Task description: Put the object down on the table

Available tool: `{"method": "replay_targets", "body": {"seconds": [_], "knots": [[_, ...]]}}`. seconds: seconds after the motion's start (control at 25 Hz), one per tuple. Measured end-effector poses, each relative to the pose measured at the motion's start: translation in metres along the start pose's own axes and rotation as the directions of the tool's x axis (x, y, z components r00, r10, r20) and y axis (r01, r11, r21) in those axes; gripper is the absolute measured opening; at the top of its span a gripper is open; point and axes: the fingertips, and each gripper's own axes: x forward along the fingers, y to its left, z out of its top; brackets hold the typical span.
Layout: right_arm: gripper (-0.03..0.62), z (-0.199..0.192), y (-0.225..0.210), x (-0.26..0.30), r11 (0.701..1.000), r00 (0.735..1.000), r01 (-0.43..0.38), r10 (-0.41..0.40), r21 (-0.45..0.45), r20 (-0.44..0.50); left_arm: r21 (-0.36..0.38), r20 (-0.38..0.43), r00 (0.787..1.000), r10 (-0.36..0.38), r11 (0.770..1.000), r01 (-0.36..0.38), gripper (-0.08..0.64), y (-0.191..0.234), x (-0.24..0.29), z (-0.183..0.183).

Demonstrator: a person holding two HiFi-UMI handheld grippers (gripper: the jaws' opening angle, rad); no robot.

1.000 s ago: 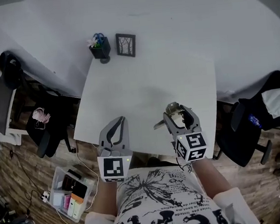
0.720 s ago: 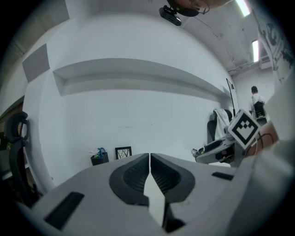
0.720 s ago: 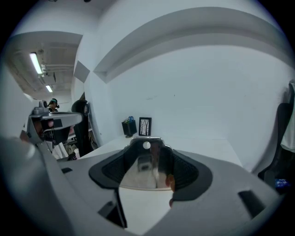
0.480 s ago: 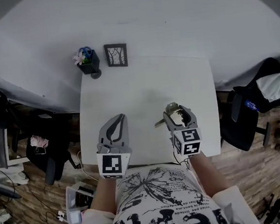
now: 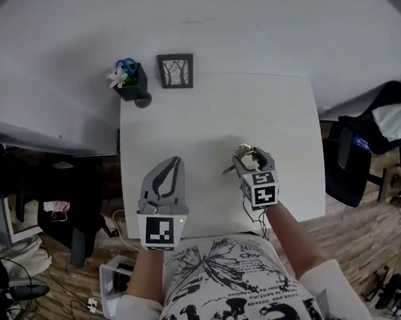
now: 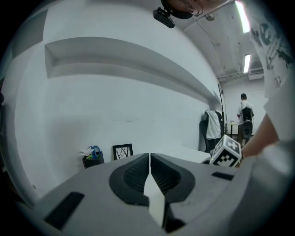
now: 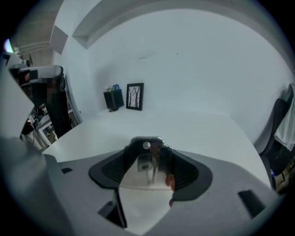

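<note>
My right gripper (image 5: 249,155) hangs over the near right part of the white table (image 5: 217,116), shut on a shiny metal object (image 5: 244,158) with a thin part sticking out to the left. In the right gripper view the metal object (image 7: 148,162) sits between the dark pads of the right gripper (image 7: 150,150), its rounded top pierced by a small hole, with the table (image 7: 193,126) below. My left gripper (image 5: 172,164) is shut and empty above the table's near left part; its jaws (image 6: 150,156) touch along their length.
At the table's far left corner stand a dark pen holder with a flower (image 5: 129,80) and a small picture frame (image 5: 177,71), close to the white wall. A dark chair (image 5: 367,152) is right of the table, another (image 5: 71,195) left of it.
The right gripper has moved forward over the table with the metal object and looks lower. The left gripper has barely moved. The head view has shifted.
</note>
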Motion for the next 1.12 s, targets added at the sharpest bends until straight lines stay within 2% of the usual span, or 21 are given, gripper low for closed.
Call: {"method": "replay_targets", "body": {"seconds": [0.12,0.32,0.6,0.84,0.92,1.0,1.12], "knots": [[0.281,-0.011,0.005,0.015,1.0,0.998,-0.004,0.004,-0.004,-0.063,-0.008,0.004,1.0,0.0,1.0,0.0,0.012,0.011,0.0,-0.001],[0.281,-0.025,0.007,0.028,1.0,0.991,0.024,-0.027,-0.019,-0.133,-0.063,-0.032,0.999,-0.018,0.998,0.016,0.012,0.017,-0.004,-0.001],[0.282,-0.037,0.003,0.032,0.996,0.981,0.06,-0.046,0.07,-0.187,-0.067,-0.024,0.999,-0.021,0.998,0.019,0.012,0.021,-0.011,-0.002],[0.284,-0.044,0.002,0.037,0.995,0.966,0.071,-0.051,0.069,-0.254,-0.048,-0.022,0.999,-0.027,0.999,0.026,0.012,0.017,-0.019,0.0],[0.289,-0.043,0.002,0.038,0.994,0.964,0.066,-0.042,0.084,-0.262,-0.048,-0.016,0.999,-0.031,0.998,0.03,0.012,0.013,-0.022,0.003],[0.329,-0.038,0.005,0.036,0.992,0.968,0.045,-0.014,0.118,-0.252,-0.058,0.001,0.999,-0.032,0.998,0.032,0.012,0.011,-0.025,0.003],[0.344,-0.026,0.007,0.025,0.985,0.981,0.029,0.004,0.17,-0.195,-0.066,-0.015,0.999,-0.037,0.997,0.036,0.012,0.008,-0.029,0.007]]}}
